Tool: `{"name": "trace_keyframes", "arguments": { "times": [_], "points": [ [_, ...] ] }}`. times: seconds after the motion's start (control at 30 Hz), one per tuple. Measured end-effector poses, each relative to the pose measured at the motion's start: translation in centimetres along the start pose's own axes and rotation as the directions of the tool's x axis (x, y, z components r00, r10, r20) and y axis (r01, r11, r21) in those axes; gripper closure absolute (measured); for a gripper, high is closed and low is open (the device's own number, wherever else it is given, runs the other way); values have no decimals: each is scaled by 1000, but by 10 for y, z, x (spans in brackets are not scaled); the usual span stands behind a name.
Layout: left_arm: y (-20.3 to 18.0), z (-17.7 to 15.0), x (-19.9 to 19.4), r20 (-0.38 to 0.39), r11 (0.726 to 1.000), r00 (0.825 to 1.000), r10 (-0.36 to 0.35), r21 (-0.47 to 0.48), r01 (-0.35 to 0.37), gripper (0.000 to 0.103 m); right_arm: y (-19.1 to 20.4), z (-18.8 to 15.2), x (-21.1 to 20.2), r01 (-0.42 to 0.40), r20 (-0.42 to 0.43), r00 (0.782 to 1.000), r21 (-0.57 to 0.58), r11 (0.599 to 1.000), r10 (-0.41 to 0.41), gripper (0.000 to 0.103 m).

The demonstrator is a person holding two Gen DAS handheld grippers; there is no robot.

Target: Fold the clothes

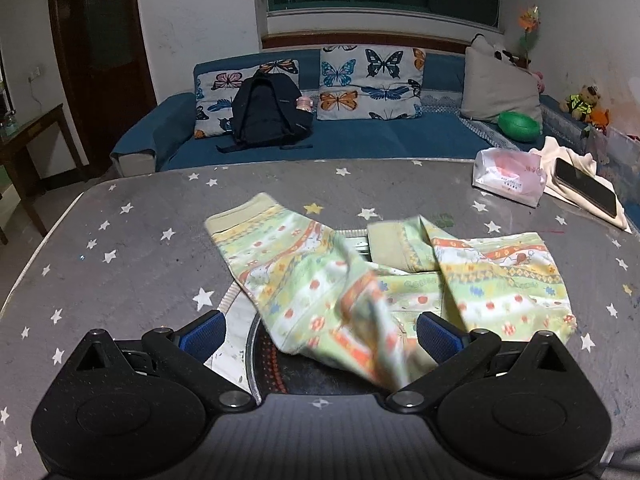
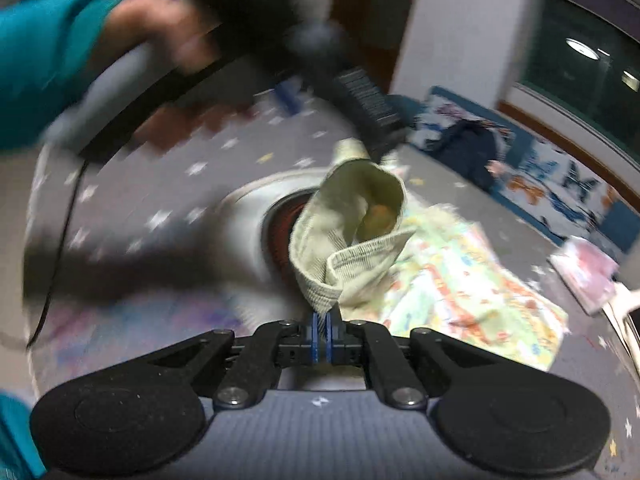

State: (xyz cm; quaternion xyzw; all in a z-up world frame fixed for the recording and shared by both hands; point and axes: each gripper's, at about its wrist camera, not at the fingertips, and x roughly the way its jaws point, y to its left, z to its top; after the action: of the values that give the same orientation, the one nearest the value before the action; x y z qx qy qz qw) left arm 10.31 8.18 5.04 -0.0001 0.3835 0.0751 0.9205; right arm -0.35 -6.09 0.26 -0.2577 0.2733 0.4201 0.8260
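Observation:
A pair of small patterned pants (image 1: 320, 280), pale green with orange and yellow bands, lies crumpled on the grey star-print tablecloth (image 1: 132, 248). My left gripper (image 1: 320, 334) is open, blue pads wide apart, with a blurred fold of the pants between and just past them. My right gripper (image 2: 322, 320) is shut on the ribbed beige waistband (image 2: 344, 256) of the pants, lifting it off the table; the rest of the garment (image 2: 460, 280) trails to the right. The left gripper's body (image 2: 352, 96) and a person's hand (image 2: 160, 28) in a teal sleeve appear blurred above.
A pink tissue pack (image 1: 506, 180), a phone (image 1: 586, 192) on a cream cloth lie at the table's far right. A round metal-rimmed hole (image 1: 256, 360) sits under the pants. Behind are a blue sofa (image 1: 360, 136), a black backpack (image 1: 268, 112) and butterfly cushions.

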Motion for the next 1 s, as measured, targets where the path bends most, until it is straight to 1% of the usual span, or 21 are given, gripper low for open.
{"name": "trace_keyframes", "arguments": {
  "times": [0.1, 0.17, 0.27, 0.3, 0.33, 0.37, 0.4, 0.43, 0.47, 0.53, 0.57, 0.6, 0.63, 0.67, 0.7, 0.73, 0.8, 0.83, 0.9, 1.0],
  "points": [
    [-3, -1, 7, -12, 1000, 1000, 3, 5, -3, 0, 10, -6, 2, -62, -42, 997, -44, 997, 60, 99],
    [-5, -4, 16, -28, 1000, 1000, 7, 6, -7, 0, 8, -7, 0, -86, -57, 995, -33, 996, 84, 97],
    [-7, -6, 29, -54, 1000, 999, 6, 7, -6, 2, -8, -2, -11, -93, -40, 995, 14, 996, 94, 94],
    [-7, -7, 32, -60, 1000, 998, 7, 9, -6, 6, -13, -1, -14, -96, -33, 995, 30, 995, 97, 91],
    [-7, -8, 35, -67, 1000, 998, 7, 10, -6, 8, -18, 1, -18, -98, -27, 995, 46, 994, 99, 84],
    [-7, -9, 38, -74, 1000, 997, 7, 12, -6, 9, -24, 2, -21, -101, -20, 995, 62, 993, 102, 82],
    [-7, -9, 42, -80, 1000, 997, 7, 14, -6, 13, -30, 5, -24, -95, -10, 995, 77, 993, 96, 78],
    [-7, -10, 45, -87, 1000, 996, 7, 15, -6, 18, -38, 9, -27, -87, 1, 996, 92, 992, 88, 75],
    [-6, -11, 47, -94, 1000, 996, 6, 15, -5, 21, -45, 13, -28, -81, 8, 997, 110, 991, 80, 74],
    [-2, -14, 50, -110, 1000, 994, -1, 11, 3, 35, -60, 20, -28, -69, 29, 997, 151, 986, 65, 63],
    [0, -15, 51, -116, 1000, 993, -7, 9, 8, 40, -68, 24, -28, -66, 40, 997, 169, 983, 60, 61],
    [3, -17, 51, -120, 1000, 993, -15, 8, 16, 51, -75, 27, -27, -67, 48, 997, 189, 980, 59, 60],
    [5, -18, 51, -123, 1000, 992, -24, 7, 26, 61, -82, 30, -25, -74, 59, 996, 215, 974, 63, 57],
    [8, -20, 51, -126, 999, 991, -34, 6, 35, 66, -89, 33, -24, -82, 71, 995, 241, 967, 67, 55],
    [10, -21, 50, -128, 999, 991, -42, 5, 43, 76, -96, 36, -23, -90, 82, 994, 266, 960, 70, 52],
    [12, -23, 50, -130, 999, 990, -51, 4, 52, 84, -102, 39, -20, -78, 84, 995, 283, 956, 56, 51],
    [15, -28, 47, -130, 998, 990, -63, 9, 64, 91, -112, 44, -14, -62, 83, 996, 315, 947, 38, 51],
    [16, -30, 45, -129, 998, 989, -66, 14, 68, 92, -116, 45, -9, -49, 72, 997, 336, 941, 26, 51],
    [17, -35, 41, -128, 997, 989, -69, 23, 72, 93, -124, 47, 2, -17, 47, 999, 379, 925, -1, 51],
    [20, -39, 37, -128, 996, 989, -75, 32, 79, 93, -123, 49, 22, 50, -13, 999, 365, 930, -49, 51]
  ]
}}
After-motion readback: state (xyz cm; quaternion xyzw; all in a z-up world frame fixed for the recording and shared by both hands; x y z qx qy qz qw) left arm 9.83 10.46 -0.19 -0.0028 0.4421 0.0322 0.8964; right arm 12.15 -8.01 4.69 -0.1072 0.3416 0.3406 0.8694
